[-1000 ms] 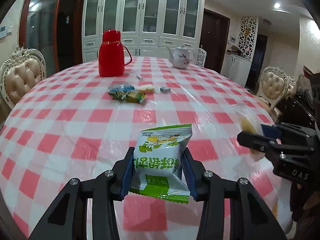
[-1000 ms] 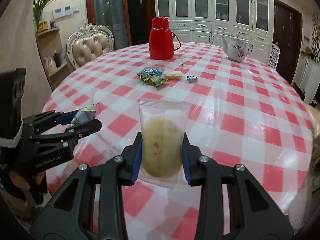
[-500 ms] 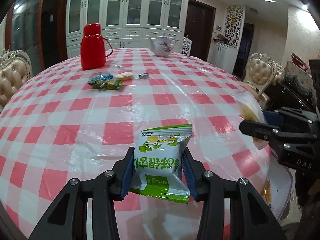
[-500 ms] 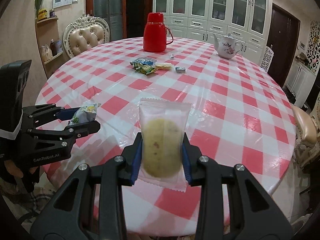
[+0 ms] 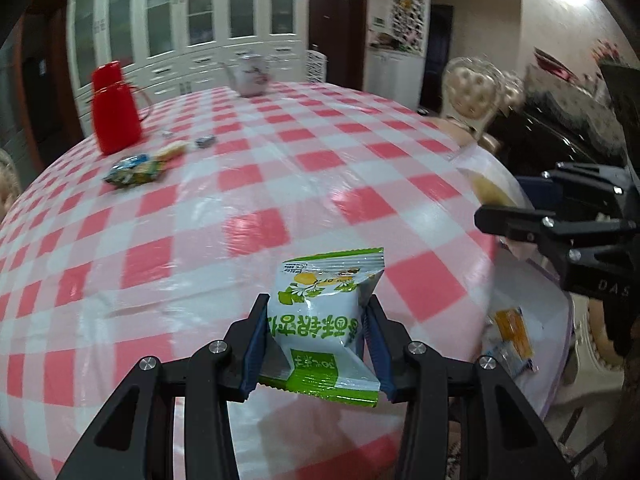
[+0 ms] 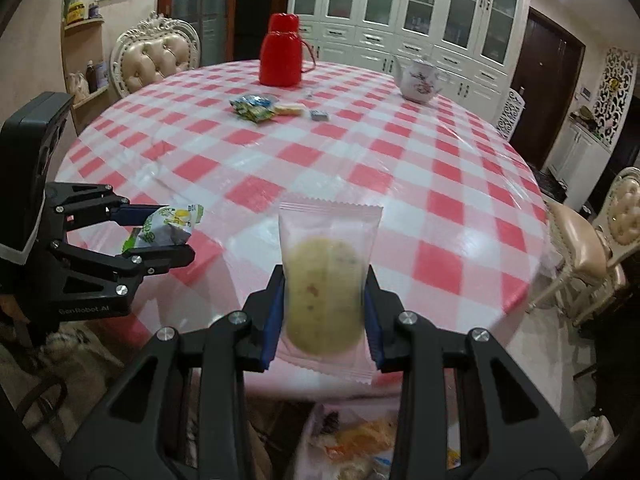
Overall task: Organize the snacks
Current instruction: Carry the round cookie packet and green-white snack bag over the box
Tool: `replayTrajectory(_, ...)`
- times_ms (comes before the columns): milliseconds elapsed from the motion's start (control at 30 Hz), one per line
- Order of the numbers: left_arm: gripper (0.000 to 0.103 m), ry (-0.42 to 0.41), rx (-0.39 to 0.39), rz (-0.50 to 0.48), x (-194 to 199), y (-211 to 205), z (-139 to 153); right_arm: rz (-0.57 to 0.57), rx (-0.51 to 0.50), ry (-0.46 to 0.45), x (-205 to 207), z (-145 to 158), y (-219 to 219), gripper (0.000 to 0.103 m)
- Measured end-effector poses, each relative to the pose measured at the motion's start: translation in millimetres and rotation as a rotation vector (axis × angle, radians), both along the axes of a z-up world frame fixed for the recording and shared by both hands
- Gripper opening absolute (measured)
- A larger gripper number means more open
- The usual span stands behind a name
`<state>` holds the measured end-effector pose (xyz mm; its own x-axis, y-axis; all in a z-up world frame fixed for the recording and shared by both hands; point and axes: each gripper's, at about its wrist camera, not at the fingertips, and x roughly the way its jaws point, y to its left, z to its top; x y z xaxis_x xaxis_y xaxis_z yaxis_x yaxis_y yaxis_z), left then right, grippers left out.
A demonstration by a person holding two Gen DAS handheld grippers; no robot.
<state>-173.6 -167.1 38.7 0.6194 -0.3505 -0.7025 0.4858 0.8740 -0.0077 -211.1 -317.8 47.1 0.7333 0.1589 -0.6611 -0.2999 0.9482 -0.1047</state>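
My left gripper [image 5: 316, 322] is shut on a green and white snack packet [image 5: 324, 320], held above the near edge of the round checked table [image 5: 248, 184]. My right gripper [image 6: 326, 300] is shut on a clear packet with a yellow cake [image 6: 326, 288] inside. Each gripper shows in the other view: the right gripper [image 5: 486, 216] at the right, the left gripper [image 6: 176, 236] at the left. Below the table edge lies a bag of snacks [image 6: 360, 440], also seen as the bag [image 5: 516, 332] at the right. A small pile of snacks [image 6: 256, 106] lies far across the table.
A red thermos [image 6: 282, 50] and a white teapot [image 6: 418, 78] stand at the far side of the table. Padded chairs [image 6: 152, 58] stand around it, one chair [image 6: 592, 240] at the right. White glass-door cabinets line the back wall.
Both grippers have drawn back toward the near edge of the table with their packets still held. The left view has swung right and rolled. The bag of snacks below the edge has come into view.
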Motion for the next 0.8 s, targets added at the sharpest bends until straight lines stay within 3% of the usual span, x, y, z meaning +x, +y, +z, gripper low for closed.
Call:
replayTrajectory(600,0.046,0.057,0.075,-0.303,-39,-93,-5,-0.144,-0.14,0.099,-29,-26,-94,0.039)
replayTrajectory(800,0.046,0.051,0.168,-0.403,-50,-134,-19,-0.188,-0.192,0.175,-33,-51,-122,0.039)
